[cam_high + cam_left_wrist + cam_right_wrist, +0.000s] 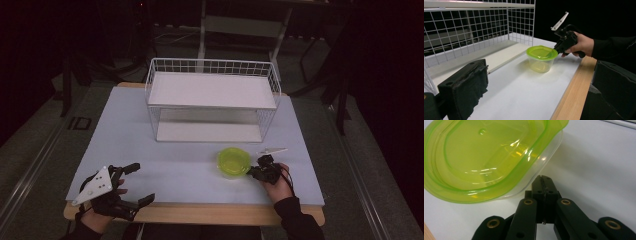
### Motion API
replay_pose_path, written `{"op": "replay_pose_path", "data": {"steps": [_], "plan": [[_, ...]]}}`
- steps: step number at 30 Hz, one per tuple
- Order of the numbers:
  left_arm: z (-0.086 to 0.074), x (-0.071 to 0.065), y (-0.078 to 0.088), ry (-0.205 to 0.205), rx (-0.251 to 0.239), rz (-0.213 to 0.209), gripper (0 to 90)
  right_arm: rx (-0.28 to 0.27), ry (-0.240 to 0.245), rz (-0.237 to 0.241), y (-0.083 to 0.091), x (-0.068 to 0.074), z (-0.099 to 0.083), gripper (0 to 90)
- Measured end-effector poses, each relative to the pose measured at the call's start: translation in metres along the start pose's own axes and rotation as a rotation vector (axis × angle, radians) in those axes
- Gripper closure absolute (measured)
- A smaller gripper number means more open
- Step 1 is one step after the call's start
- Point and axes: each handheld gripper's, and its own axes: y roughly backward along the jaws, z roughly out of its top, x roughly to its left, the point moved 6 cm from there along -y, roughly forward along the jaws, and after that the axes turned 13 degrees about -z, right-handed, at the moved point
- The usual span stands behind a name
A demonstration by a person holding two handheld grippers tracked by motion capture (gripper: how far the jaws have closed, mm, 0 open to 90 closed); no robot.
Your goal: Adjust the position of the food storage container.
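The right gripper (543, 185), clenched empty, touches the green-lidded tub (233, 161); the left gripper (134, 184) waits released. The rack (212, 102) seems unloaded.

The desk (150, 150) is lit brightly from above against dark surroundings; glare is seen on the green lid (486, 157).

A clear plastic container (233, 163) is topped by a translucent lime-green lid (486, 157), on which pale glints are caught. The wire rack (212, 100) is finished in white, its sides formed as a square grid pattern, and its two shelves are white as well. The table top (150, 165) is coloured pale grey-white and edged in light wood. Both the left gripper (137, 185) and the right gripper (255, 172) are made in black; brass-coloured rivets are seen on the right one, and a light grey plate is carried on the left. Dark sleeves are worn.
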Motion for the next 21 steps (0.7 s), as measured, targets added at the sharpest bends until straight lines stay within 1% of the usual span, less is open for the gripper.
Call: {"op": "replay_pose_path", "data": {"steps": [4,8,9,12,15,18,20,21], "plan": [[0.0,0.0,0.0,0.002,0.0,-0.002,1.1,-0.001,0.012,0.001,-0.005,0.008,0.005,90.0],[0.0,0.0,0.0,0.002,0.001,-0.003,1.1,0.002,0.024,0.017,-0.011,0.018,0.011,90.0],[0.0,0.0,0.0,0.0,0.002,-0.003,1.1,0.0,0.018,0.025,-0.012,0.021,0.012,90.0],[0.0,0.0,0.0,0.001,0.003,-0.004,1.1,0.001,0.038,0.028,-0.016,0.03,0.017,90.0],[0.0,0.0,0.0,0.003,0.001,-0.002,1.1,0.001,0.048,0.03,-0.019,0.036,0.02,90.0],[-0.001,0.001,0.0,0.004,0.003,-0.002,1.1,-0.005,0.044,0.041,-0.021,0.039,0.022,90.0],[0.0,0.0,0.0,0.003,0.003,-0.003,1.1,-0.003,0.05,0.039,-0.022,0.041,0.023,90.0],[0.0,0.0,0.0,0.002,0.004,-0.002,1.1,-0.002,0.044,0.046,-0.023,0.042,0.024,90.0]]}}
